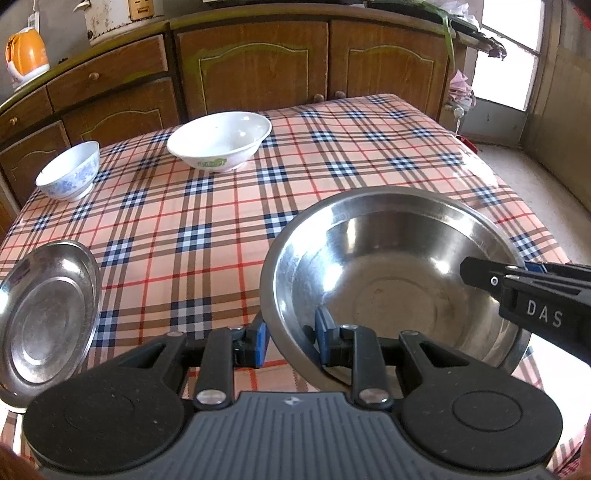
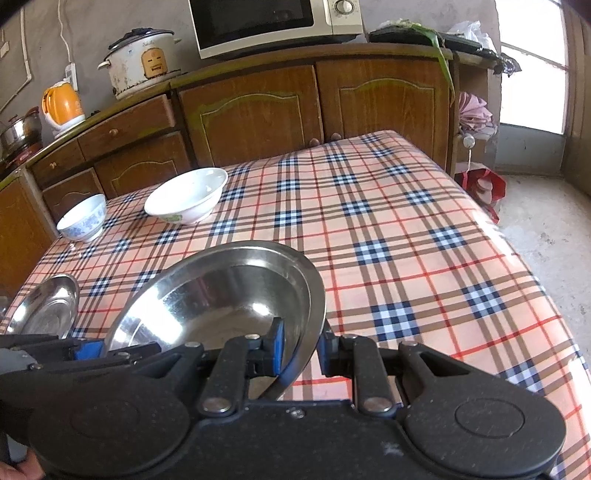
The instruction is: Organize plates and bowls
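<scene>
From the left wrist, the left gripper (image 1: pixel 290 339) pinched the near rim of the steel bowl (image 1: pixel 391 273) on the checked tablecloth (image 1: pixel 229 206), a steel plate (image 1: pixel 48 314) lying at the left, while from the right wrist the right gripper (image 2: pixel 301 347) clamped that bowl's other rim, with two white bowls (image 2: pixel 186 195) farther back.

This is a home kitchen. Wooden cabinets (image 2: pixel 255 110) carry a microwave (image 2: pixel 273 26), a rice cooker (image 2: pixel 142 62) and an orange kettle (image 2: pixel 62 105). A plaid-clothed table (image 2: pixel 388 229) stands before them.
</scene>
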Action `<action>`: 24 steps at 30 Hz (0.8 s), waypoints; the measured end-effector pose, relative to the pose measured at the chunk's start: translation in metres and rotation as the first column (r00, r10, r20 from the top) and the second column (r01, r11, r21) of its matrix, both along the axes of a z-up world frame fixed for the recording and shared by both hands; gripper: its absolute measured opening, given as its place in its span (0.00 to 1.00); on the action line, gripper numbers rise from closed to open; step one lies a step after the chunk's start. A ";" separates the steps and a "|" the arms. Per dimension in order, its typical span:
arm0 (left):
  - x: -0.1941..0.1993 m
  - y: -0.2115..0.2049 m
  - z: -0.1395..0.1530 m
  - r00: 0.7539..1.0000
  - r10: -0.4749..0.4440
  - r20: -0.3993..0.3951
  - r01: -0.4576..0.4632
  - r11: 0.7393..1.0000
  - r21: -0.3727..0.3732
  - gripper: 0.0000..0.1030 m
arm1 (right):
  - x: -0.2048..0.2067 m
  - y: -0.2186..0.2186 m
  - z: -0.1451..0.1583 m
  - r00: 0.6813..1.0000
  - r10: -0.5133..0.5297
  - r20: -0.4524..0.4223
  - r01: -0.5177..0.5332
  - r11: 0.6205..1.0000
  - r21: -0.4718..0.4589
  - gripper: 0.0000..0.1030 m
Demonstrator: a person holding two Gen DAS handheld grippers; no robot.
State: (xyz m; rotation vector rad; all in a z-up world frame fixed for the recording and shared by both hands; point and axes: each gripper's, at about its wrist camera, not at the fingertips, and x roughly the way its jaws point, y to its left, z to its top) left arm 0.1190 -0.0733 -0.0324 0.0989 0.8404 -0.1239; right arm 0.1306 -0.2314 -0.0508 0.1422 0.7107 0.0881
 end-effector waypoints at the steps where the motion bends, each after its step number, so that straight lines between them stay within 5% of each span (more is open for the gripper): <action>1: 0.001 0.000 -0.001 1.000 0.002 0.001 -0.002 1.000 0.004 0.26 | 0.001 0.001 -0.001 1.000 0.001 -0.003 -0.001 1.000 0.003 0.24; 24: 0.012 0.007 -0.010 1.000 0.012 0.011 -0.012 0.998 0.057 0.26 | 0.017 0.020 -0.022 0.998 0.007 -0.061 -0.009 1.000 -0.026 0.26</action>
